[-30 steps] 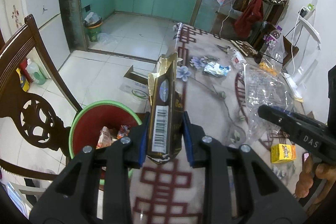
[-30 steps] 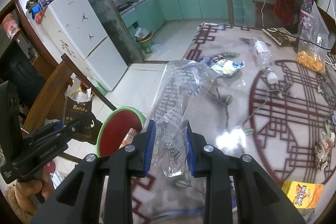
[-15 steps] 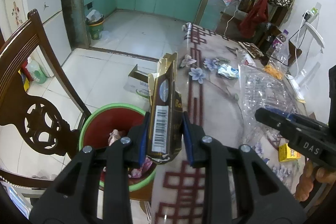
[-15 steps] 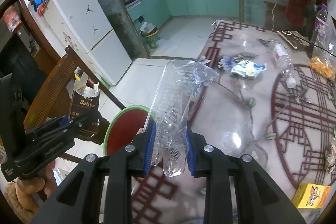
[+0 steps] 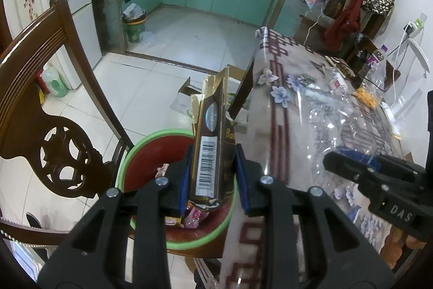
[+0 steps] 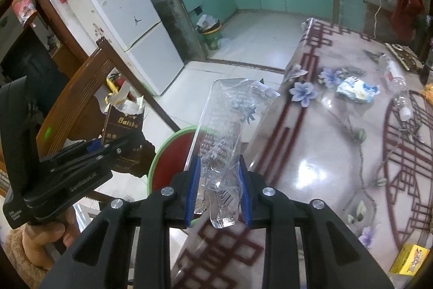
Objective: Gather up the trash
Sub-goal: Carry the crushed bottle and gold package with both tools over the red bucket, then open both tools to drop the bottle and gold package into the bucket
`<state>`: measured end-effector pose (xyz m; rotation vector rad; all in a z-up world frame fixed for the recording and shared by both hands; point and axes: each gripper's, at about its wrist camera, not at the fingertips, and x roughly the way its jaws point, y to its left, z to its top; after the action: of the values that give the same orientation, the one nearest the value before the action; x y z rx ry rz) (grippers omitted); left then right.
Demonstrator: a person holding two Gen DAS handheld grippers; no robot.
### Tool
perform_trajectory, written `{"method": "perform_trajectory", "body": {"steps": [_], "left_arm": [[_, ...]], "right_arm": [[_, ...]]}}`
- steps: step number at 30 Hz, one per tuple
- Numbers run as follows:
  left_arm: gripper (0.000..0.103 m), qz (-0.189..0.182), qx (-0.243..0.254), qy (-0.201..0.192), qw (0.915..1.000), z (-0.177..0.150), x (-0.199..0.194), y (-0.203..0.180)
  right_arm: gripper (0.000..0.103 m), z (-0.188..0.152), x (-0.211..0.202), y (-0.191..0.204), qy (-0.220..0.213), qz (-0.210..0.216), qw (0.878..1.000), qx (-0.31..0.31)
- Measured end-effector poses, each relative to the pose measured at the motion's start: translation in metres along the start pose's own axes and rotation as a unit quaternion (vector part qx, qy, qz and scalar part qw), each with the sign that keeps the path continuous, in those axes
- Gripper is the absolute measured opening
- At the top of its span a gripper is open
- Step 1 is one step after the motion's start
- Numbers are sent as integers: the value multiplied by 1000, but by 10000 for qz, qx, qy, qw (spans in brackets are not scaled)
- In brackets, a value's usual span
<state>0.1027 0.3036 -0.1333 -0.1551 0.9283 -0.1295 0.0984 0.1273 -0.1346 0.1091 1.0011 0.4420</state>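
My left gripper (image 5: 213, 176) is shut on a dark brown torn-open cigarette pack (image 5: 209, 151) with a barcode, held upright over the red bin with a green rim (image 5: 140, 151), which holds several wrappers. The same pack (image 6: 123, 123) and left gripper (image 6: 119, 145) show at the left of the right wrist view. My right gripper (image 6: 218, 188) is shut on a crumpled clear plastic wrapper (image 6: 230, 123), above the table edge beside the bin (image 6: 173, 151). That wrapper (image 5: 333, 132) and the right gripper (image 5: 351, 167) appear at the right of the left wrist view.
A carved wooden chair (image 5: 40, 110) stands left of the bin. On the patterned table (image 6: 324, 153) lie a blue-white wrapper (image 6: 356, 90), a plastic bottle (image 6: 396, 88) and a yellow box (image 6: 408, 259). A cardboard box (image 5: 189, 91) lies on the tiled floor.
Both grippers have moved left toward the bin with their loads; the pack now hangs over the bin's opening, and the clear wrapper has come to the table's edge.
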Motion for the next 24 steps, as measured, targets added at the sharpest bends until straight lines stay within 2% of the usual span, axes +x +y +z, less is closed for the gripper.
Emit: {"method": "perform_trajectory", "body": {"steps": [11, 14, 18, 22, 23, 24], "left_arm": [[28, 258, -295, 178, 9991, 3, 20, 42], [28, 288, -363, 243, 9986, 4, 26, 51], [28, 296, -412, 270, 9983, 7, 32, 57], [28, 306, -433, 300, 9981, 10, 37, 60], [29, 320, -446, 317, 9980, 10, 39, 60], [43, 336, -465, 358, 9977, 10, 41, 60]], "right_arm": [[26, 3, 45, 24, 468, 226, 9985, -149], [24, 5, 56, 29, 577, 265, 9977, -244], [13, 7, 67, 37, 697, 284, 9964, -400], [14, 8, 74, 39, 718, 264, 9959, -479], [17, 9, 73, 37, 677, 242, 9964, -445], [22, 9, 71, 36, 625, 227, 9970, -399]]}}
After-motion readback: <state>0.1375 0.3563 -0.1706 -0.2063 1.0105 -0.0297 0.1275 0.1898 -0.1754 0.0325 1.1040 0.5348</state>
